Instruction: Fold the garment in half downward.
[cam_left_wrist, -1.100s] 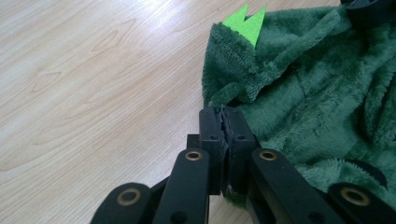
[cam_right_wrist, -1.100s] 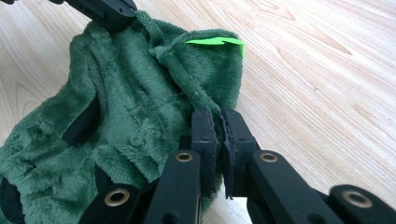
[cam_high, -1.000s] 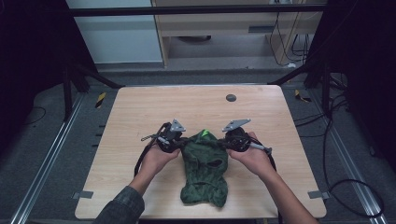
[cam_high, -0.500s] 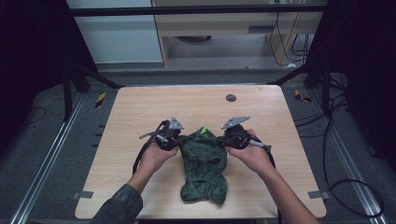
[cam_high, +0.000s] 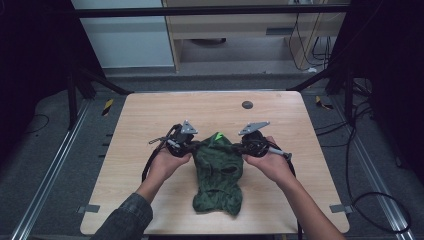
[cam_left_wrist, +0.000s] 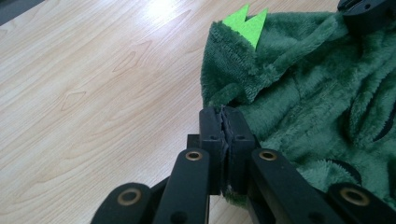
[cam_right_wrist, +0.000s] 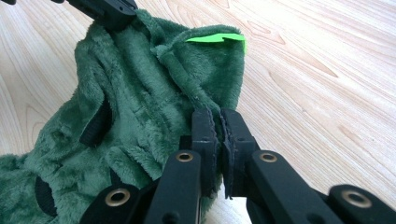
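A dark green plush garment (cam_high: 218, 175) lies on the wooden table (cam_high: 150, 120), in the half nearer the person, and everything else sits around it. Its far end carries a bright green zigzag spike (cam_high: 218, 136); its near end spreads out crumpled toward the table's front edge. Dark slits show in the fleece (cam_right_wrist: 95, 123), though the high view is too soft to say what they are, perhaps openings or sewn patches.

The left gripper (cam_high: 192, 146) meets the garment's far left corner, held by the person's left hand (cam_high: 167, 162). In the left gripper view its jaws are pressed together with a fold of green fleece (cam_left_wrist: 261, 93) pinched between the pads (cam_left_wrist: 211, 128), just below the spike (cam_left_wrist: 246, 23). The right gripper (cam_high: 244, 147) meets the garment's far right corner, held by the right hand (cam_high: 272, 165). In the right gripper view its jaws are likewise closed to a thin seam, gripping the fleece edge just under the spike (cam_right_wrist: 217, 38).

Each gripper view also catches the other gripper's black tip on the opposite edge of the garment (cam_left_wrist: 366, 9) (cam_right_wrist: 109, 9). Beyond the garment, toward the table's far edge, sits a small dark round spot (cam_high: 247, 105).
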